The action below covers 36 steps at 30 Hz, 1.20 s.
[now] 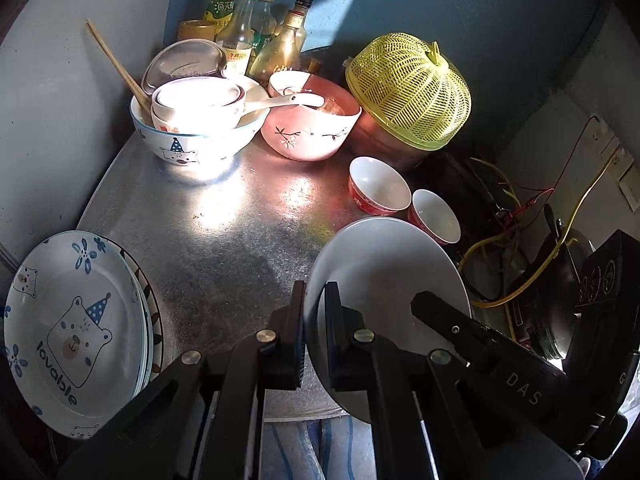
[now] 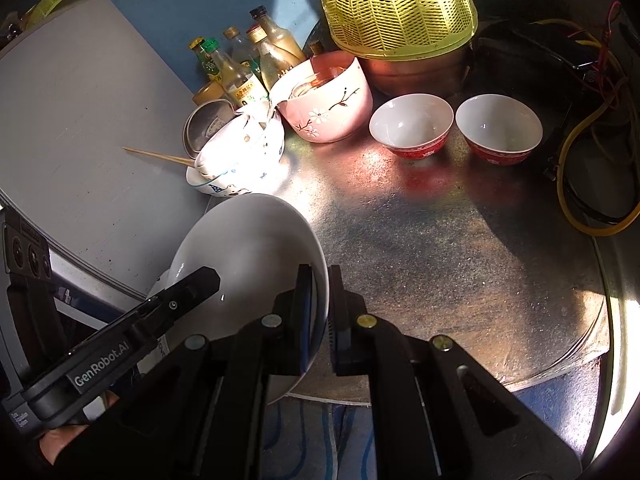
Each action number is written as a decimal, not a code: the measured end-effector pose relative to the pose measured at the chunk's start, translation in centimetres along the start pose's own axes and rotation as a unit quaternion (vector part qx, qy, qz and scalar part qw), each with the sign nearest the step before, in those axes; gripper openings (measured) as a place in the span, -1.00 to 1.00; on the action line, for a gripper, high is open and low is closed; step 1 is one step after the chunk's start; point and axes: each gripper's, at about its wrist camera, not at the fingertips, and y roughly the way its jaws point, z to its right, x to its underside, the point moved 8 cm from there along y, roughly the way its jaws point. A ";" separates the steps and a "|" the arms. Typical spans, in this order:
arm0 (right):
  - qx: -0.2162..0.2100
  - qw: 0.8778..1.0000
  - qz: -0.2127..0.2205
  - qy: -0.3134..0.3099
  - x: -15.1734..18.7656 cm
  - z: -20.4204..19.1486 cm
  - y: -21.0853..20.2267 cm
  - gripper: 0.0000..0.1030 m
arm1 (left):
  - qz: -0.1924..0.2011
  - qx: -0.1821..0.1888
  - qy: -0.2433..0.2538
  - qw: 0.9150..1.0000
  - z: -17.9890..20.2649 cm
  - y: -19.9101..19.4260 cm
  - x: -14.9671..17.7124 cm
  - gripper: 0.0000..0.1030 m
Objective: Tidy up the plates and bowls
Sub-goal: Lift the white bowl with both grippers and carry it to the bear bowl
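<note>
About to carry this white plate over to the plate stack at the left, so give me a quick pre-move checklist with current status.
1. Left gripper shut on the white plate rim: ok.
2. Right gripper shut on the opposite rim: ok.
3. Plate clear of the tabletop: cannot tell, though it looks lifted and tilted.
4. Bear plate stack free on top: ok.
5. Path across the bare metal unobstructed: ok.
6. Two red bowls apart from the plate: ok in the right wrist view.
</note>
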 end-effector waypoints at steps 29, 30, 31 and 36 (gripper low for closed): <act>-0.056 0.992 -0.053 -0.098 2.8 -11.0 4.6 -0.85 | 0.045 -0.069 -0.098 0.992 -11.3 -5.8 1.1 -0.88; -0.058 0.992 -0.055 -0.101 2.9 -11.3 4.9 -0.85 | 0.045 -0.071 -0.102 0.991 -11.7 -5.9 1.2 -0.88; -0.060 0.991 -0.058 -0.104 3.1 -11.7 5.1 -0.85 | 0.046 -0.073 -0.105 0.991 -12.0 -6.1 1.3 -0.88; -0.068 0.988 -0.071 -0.117 3.9 -13.4 6.3 -0.85 | 0.048 -0.085 -0.124 0.987 -14.3 -6.6 1.8 -0.88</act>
